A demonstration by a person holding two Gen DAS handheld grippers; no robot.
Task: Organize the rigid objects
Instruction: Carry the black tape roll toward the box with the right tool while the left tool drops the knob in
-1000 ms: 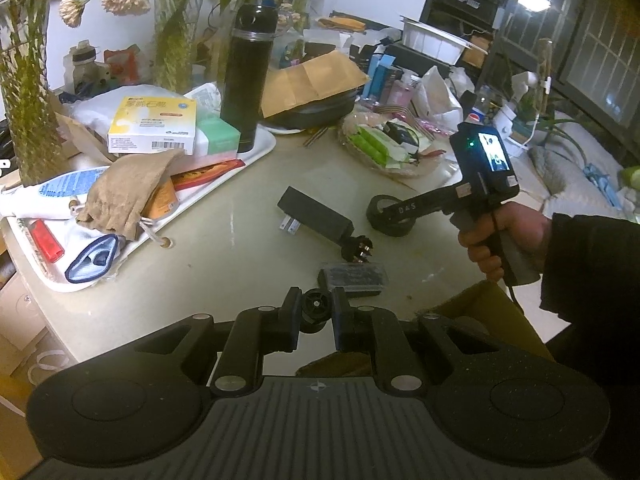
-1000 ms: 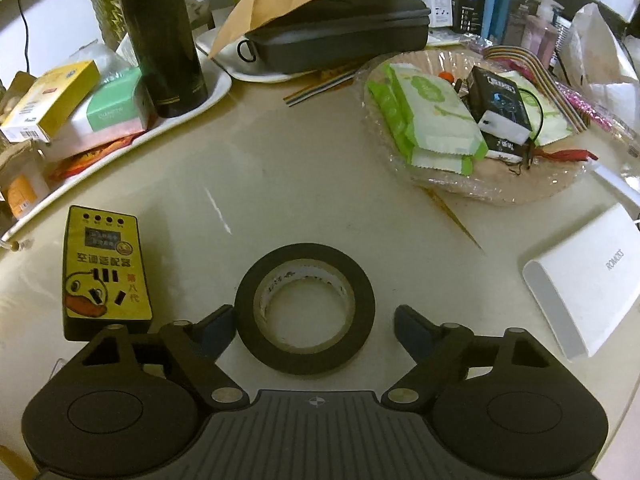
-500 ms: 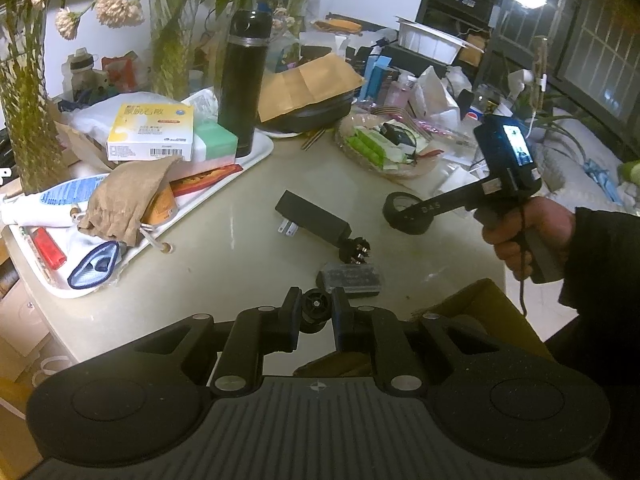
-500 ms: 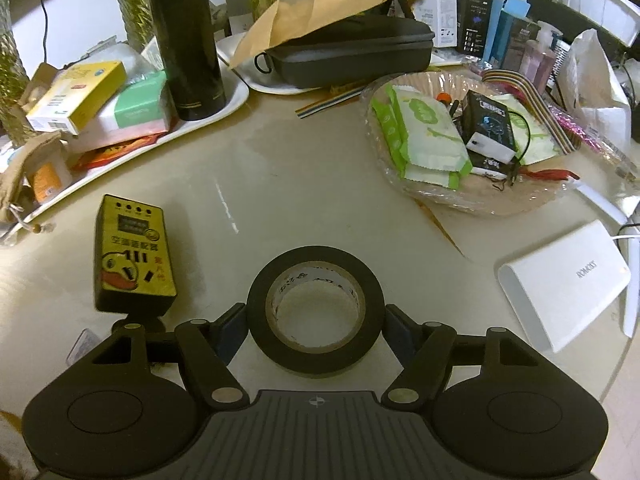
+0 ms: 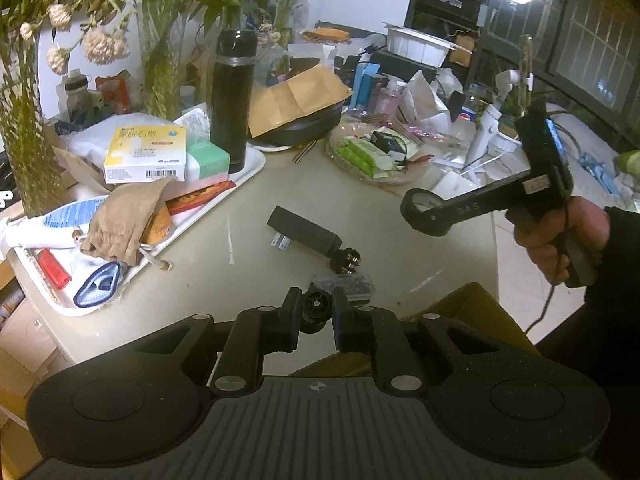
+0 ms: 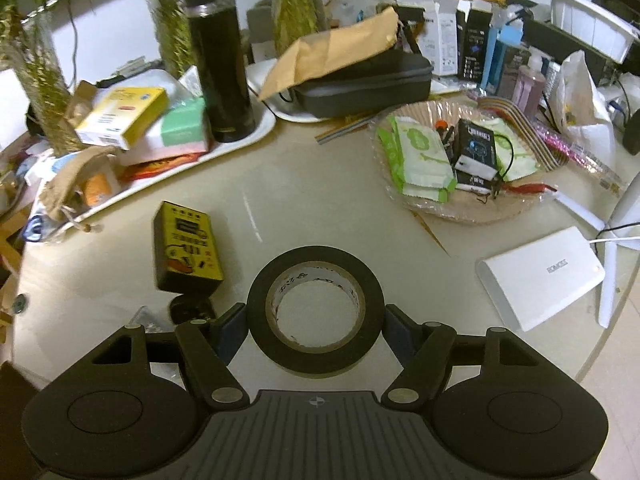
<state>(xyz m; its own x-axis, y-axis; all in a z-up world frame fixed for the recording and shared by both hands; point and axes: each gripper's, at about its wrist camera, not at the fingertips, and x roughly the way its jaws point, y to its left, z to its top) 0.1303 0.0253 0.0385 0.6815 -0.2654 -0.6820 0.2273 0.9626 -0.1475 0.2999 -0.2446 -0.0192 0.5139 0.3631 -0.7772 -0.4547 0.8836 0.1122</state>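
Presently, right claw: pads pinching the black tape roll at its outer rim, roll clear of the table. Left claw: pressed together on a small black knob. Nearby: yellow-faced adapter just left of the roll, white power bank to the right, tray beyond. Handling note: keep the squeeze even and the roll level; carry it high over the adapter towards a free spot.

A black tape roll with a pale core hung flat at lower centre of the right wrist view, clamped between jaws, above the counter; a yellow-faced black plug box lay left.
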